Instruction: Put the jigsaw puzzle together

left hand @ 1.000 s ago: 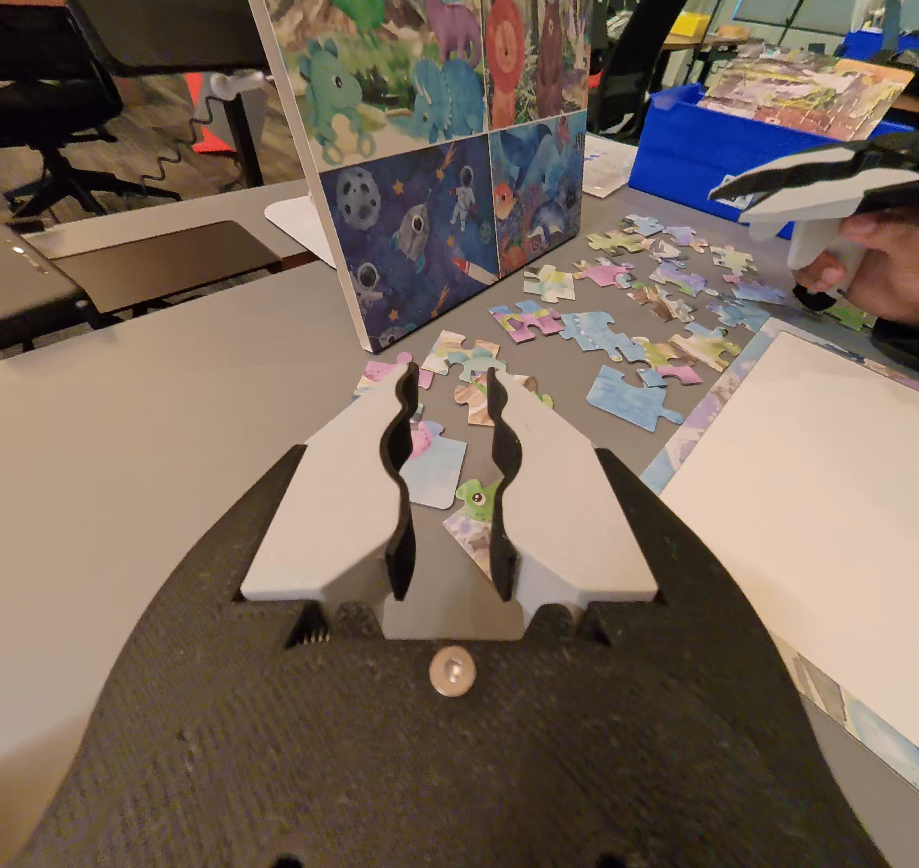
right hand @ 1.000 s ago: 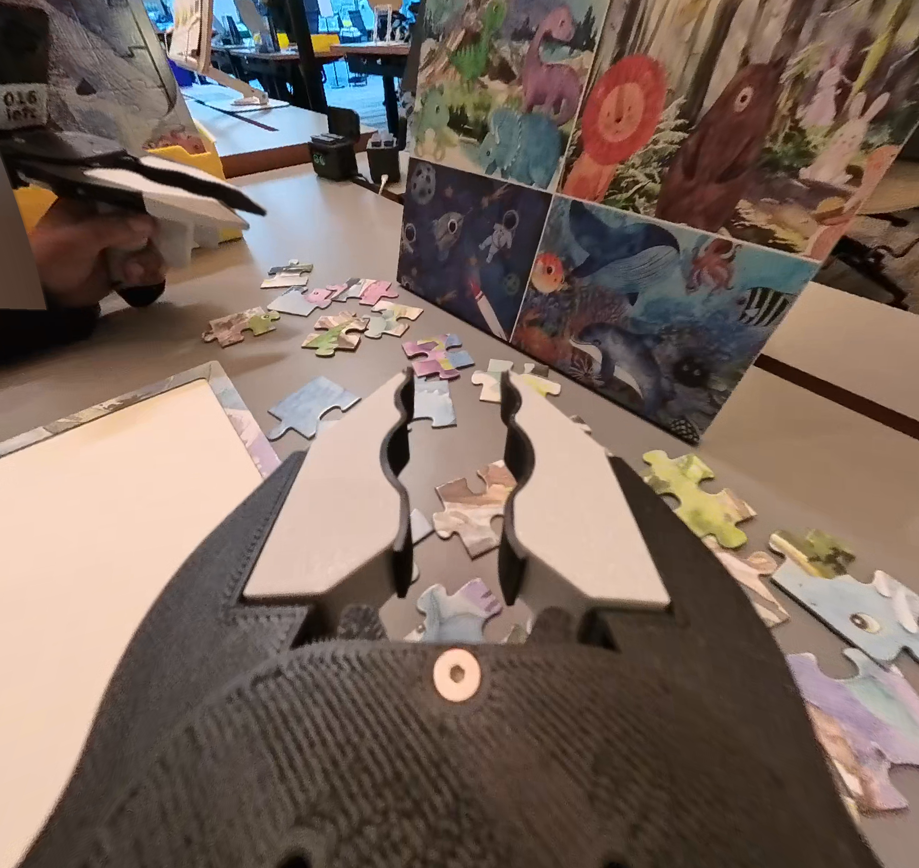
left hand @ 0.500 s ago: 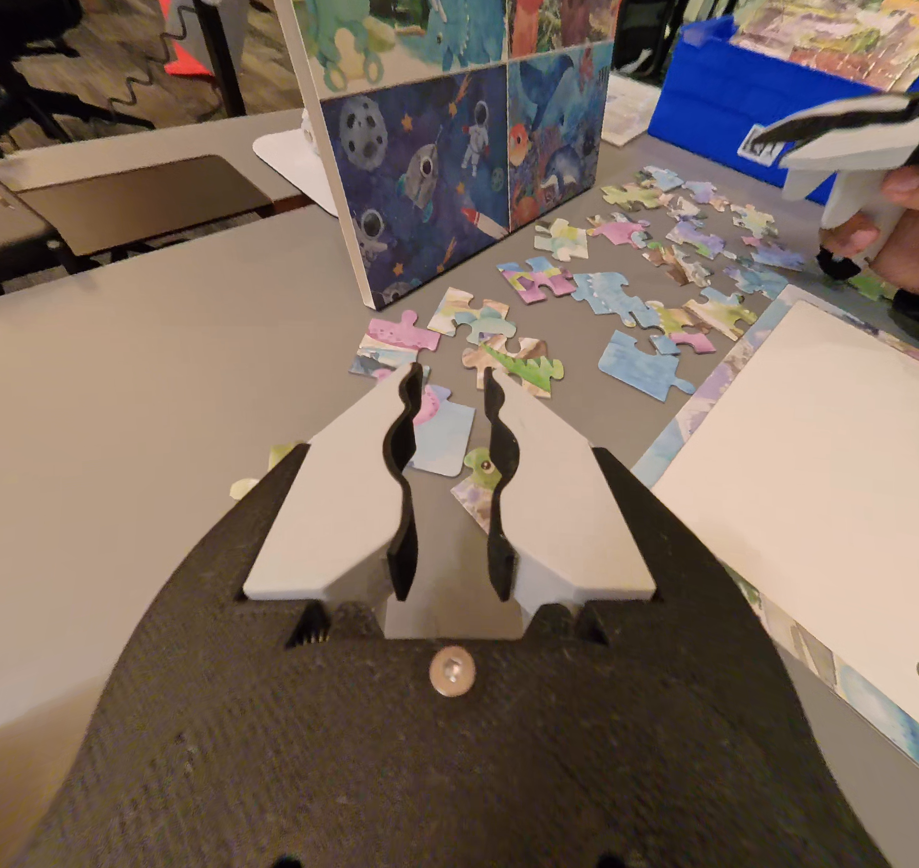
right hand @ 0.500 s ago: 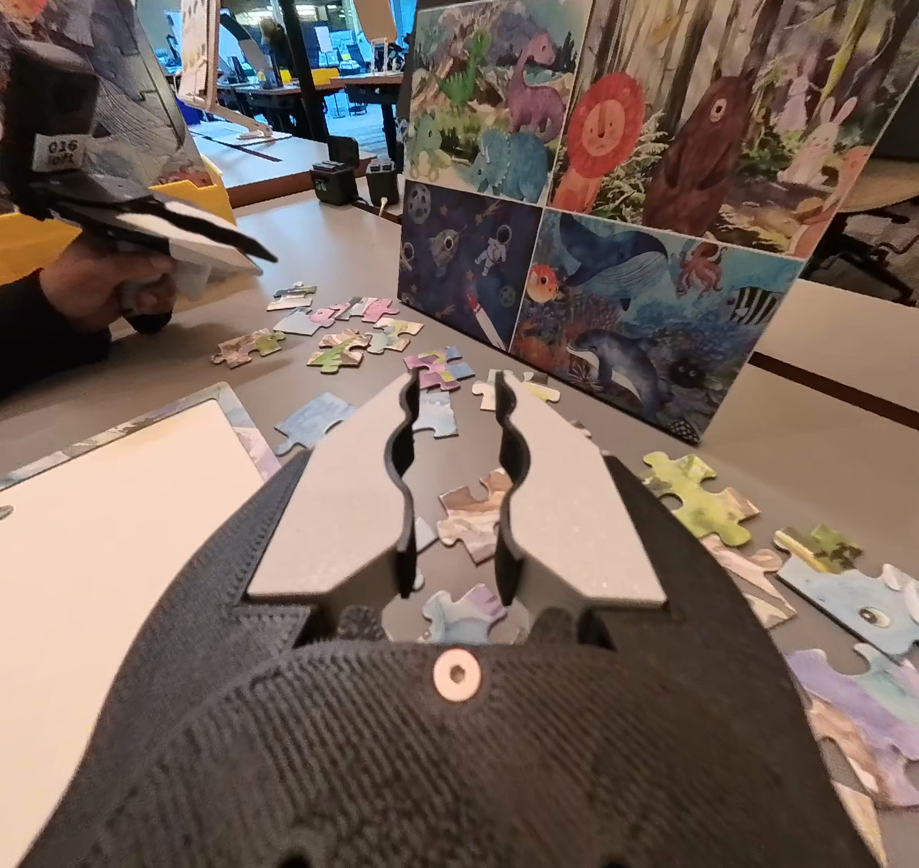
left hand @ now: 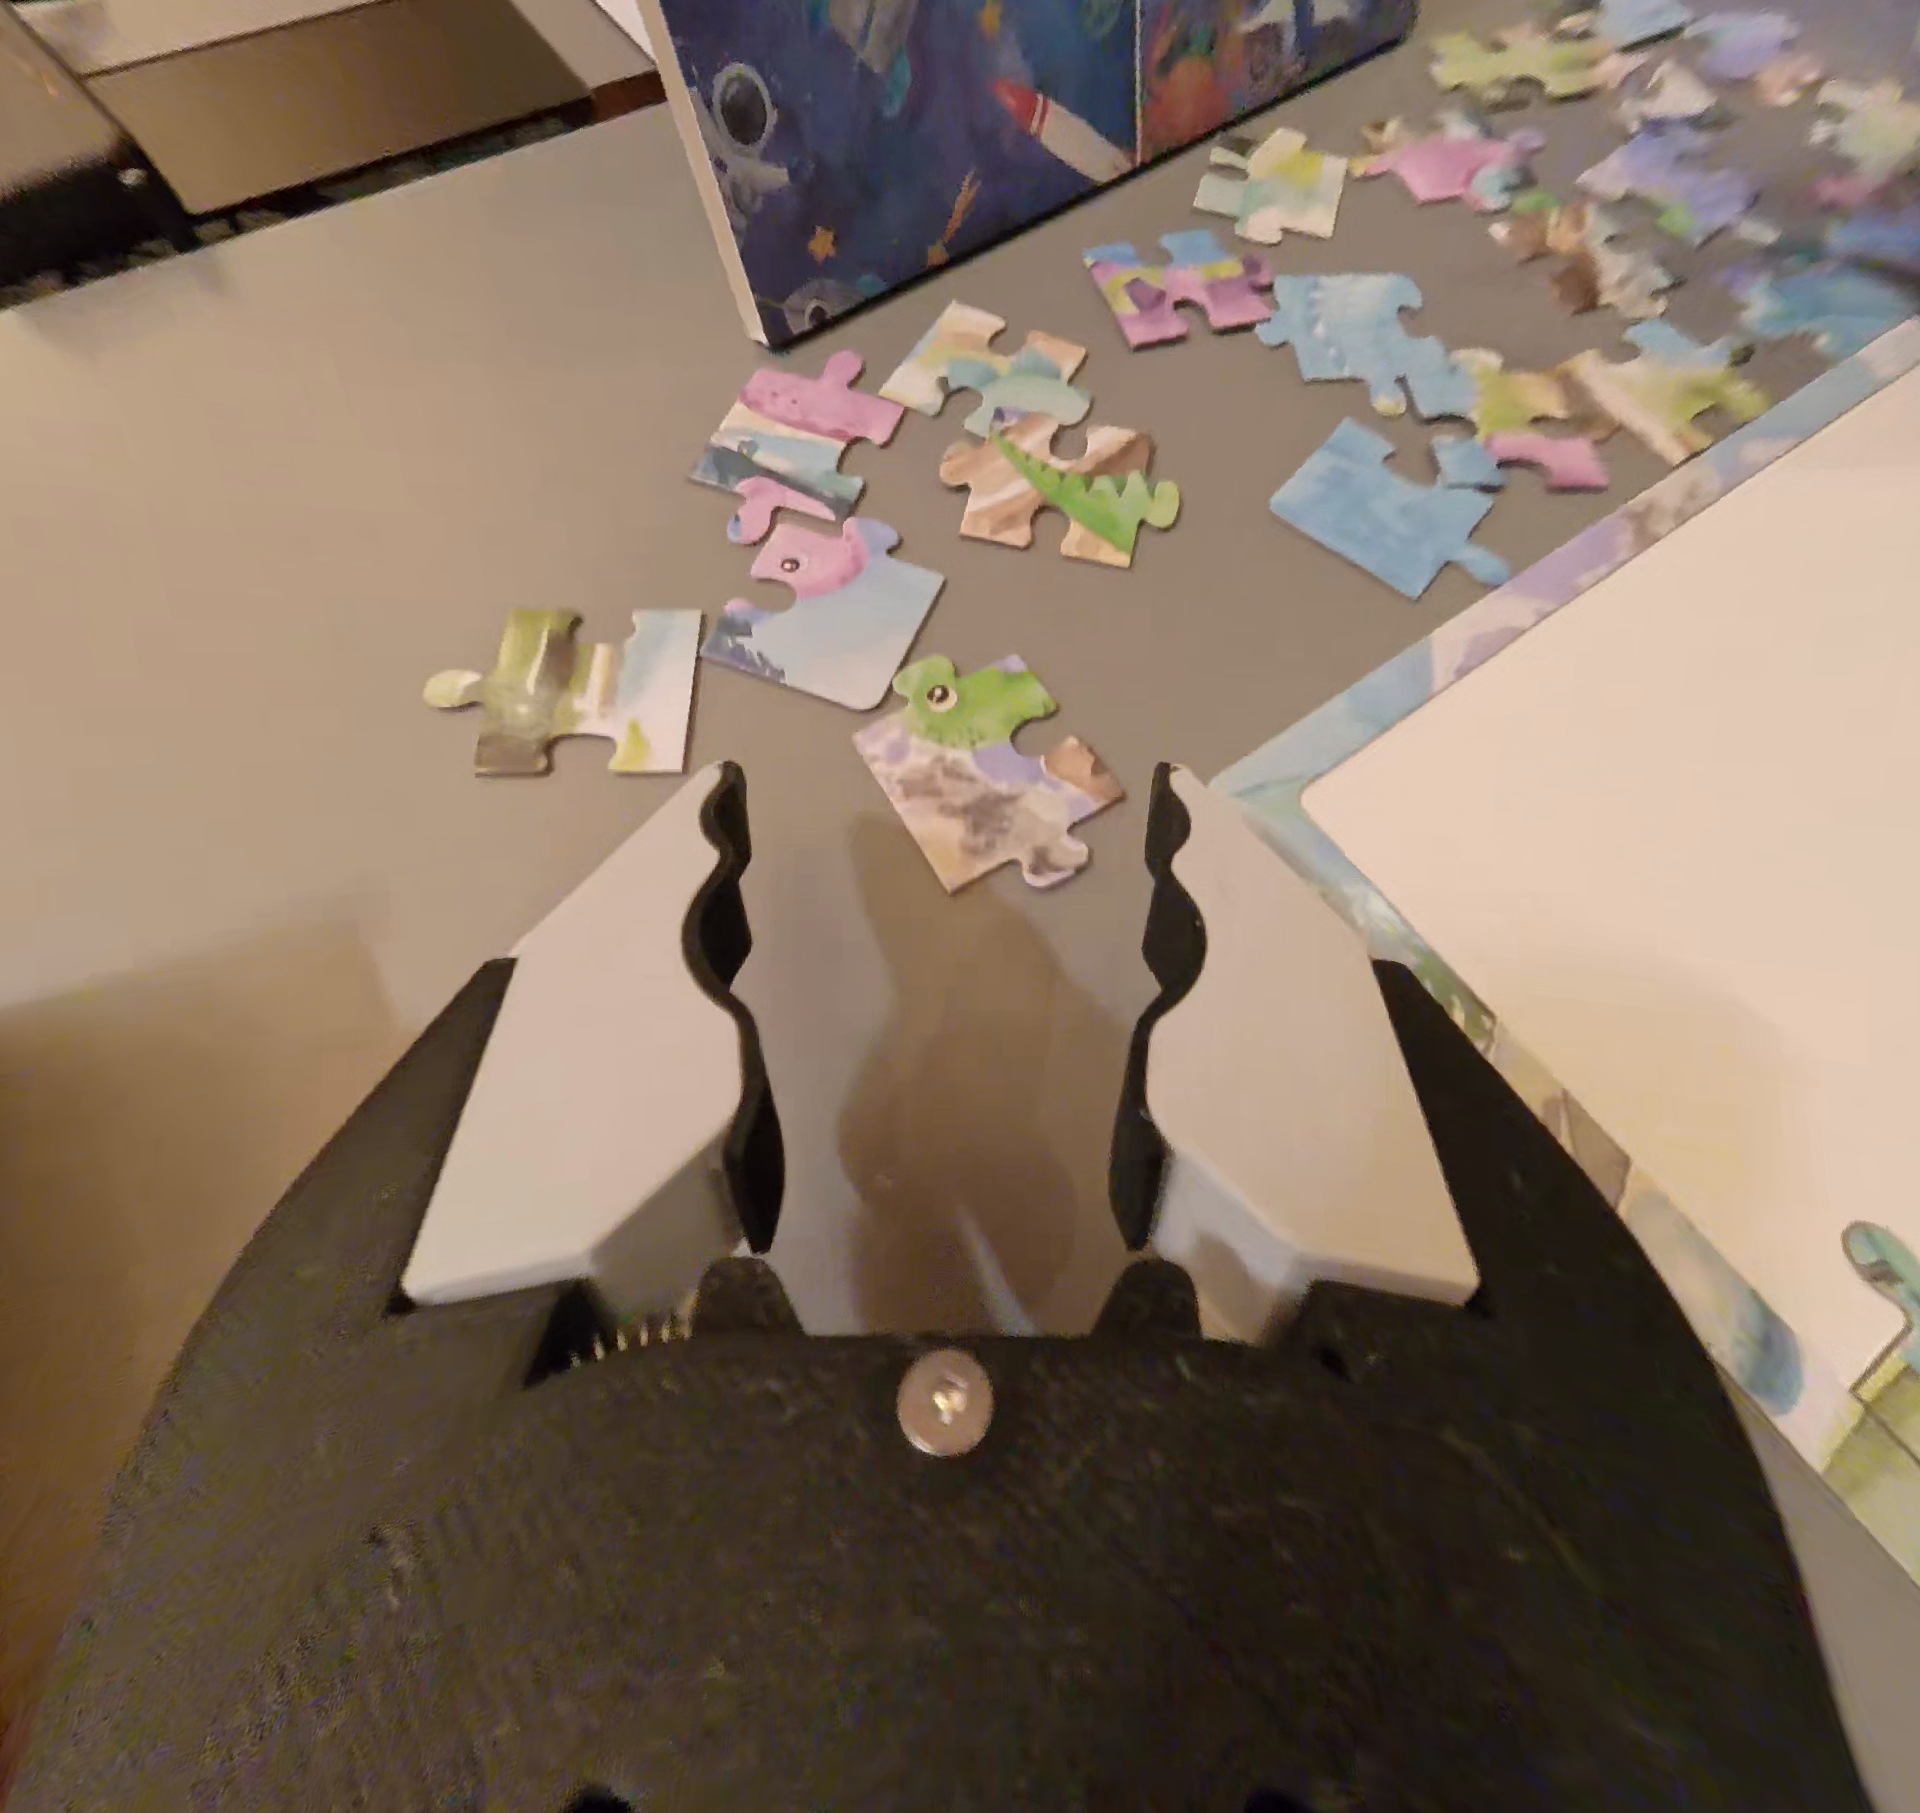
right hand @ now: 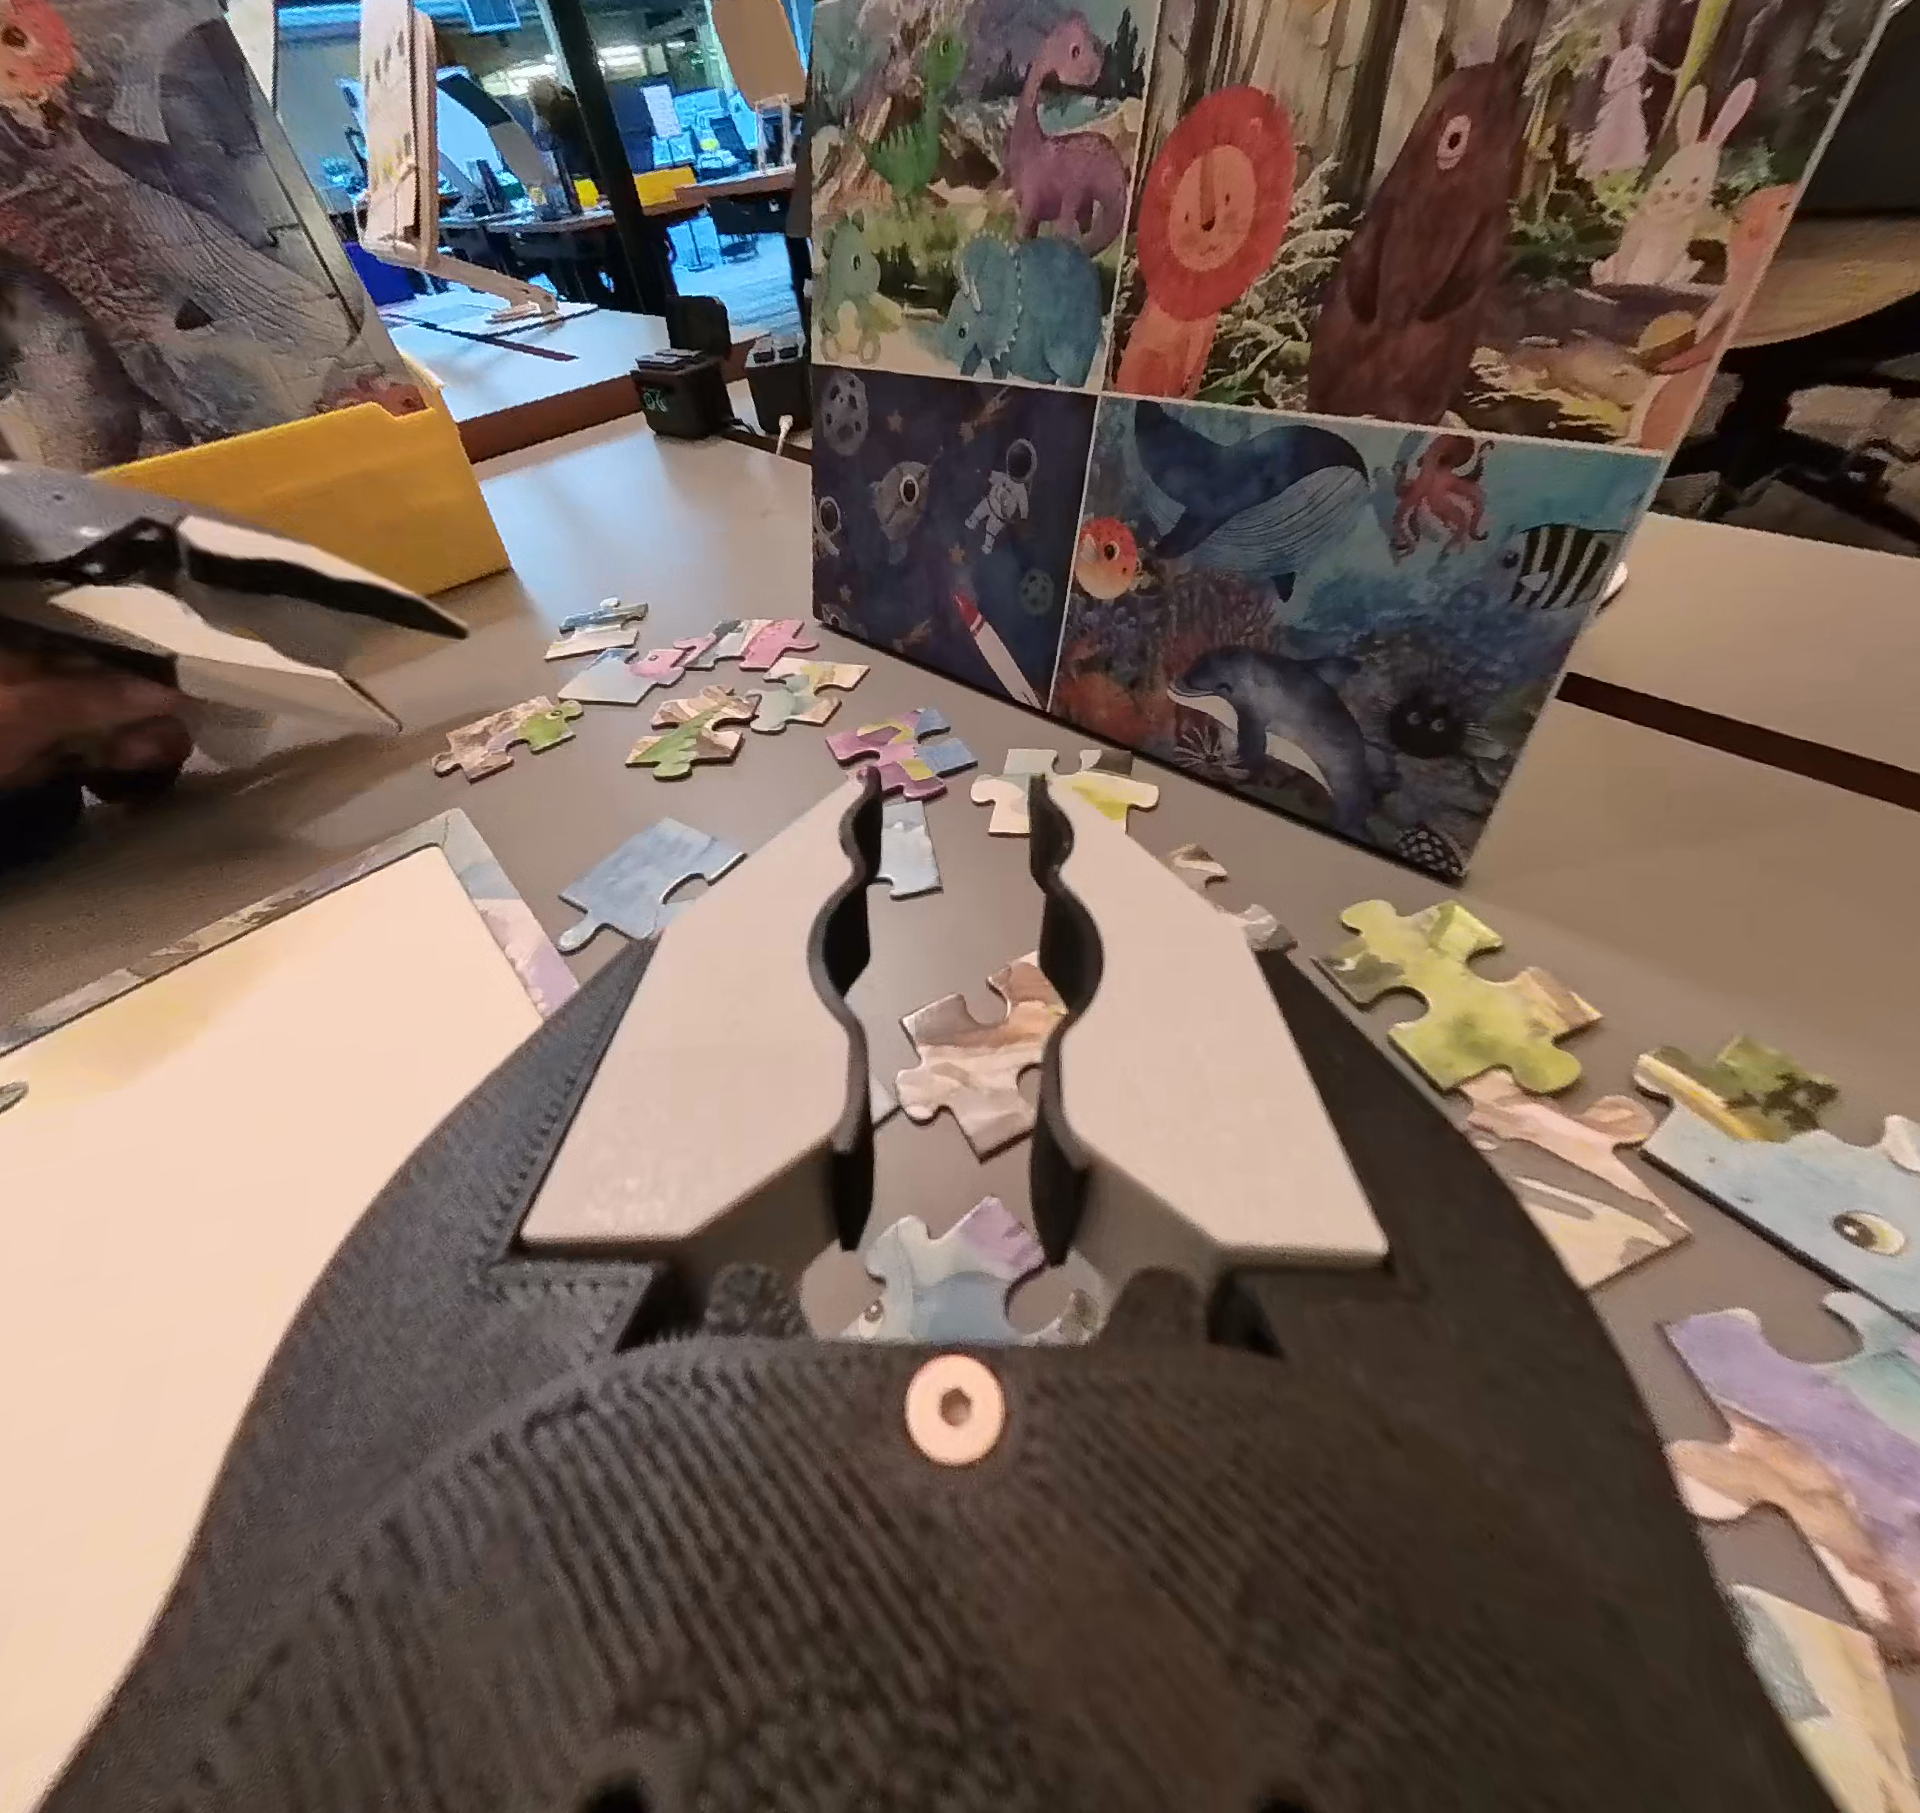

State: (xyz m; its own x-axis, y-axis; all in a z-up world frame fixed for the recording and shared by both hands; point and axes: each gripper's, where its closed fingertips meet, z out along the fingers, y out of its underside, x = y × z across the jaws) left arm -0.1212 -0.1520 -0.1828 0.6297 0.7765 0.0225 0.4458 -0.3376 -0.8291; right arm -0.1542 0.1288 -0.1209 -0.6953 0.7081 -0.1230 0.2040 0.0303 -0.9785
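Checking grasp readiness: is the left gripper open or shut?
Open. The left gripper has a wide gap between its grey fingers, holding nothing.

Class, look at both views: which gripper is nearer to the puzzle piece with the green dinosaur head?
Left. The left gripper hangs open just short of the green-head piece; the right gripper is farther along the table, over other pieces.

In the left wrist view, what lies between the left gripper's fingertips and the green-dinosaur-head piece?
Only bare grey table, seen in the left wrist view. The left gripper is open, just short of the green-dinosaur-head piece.
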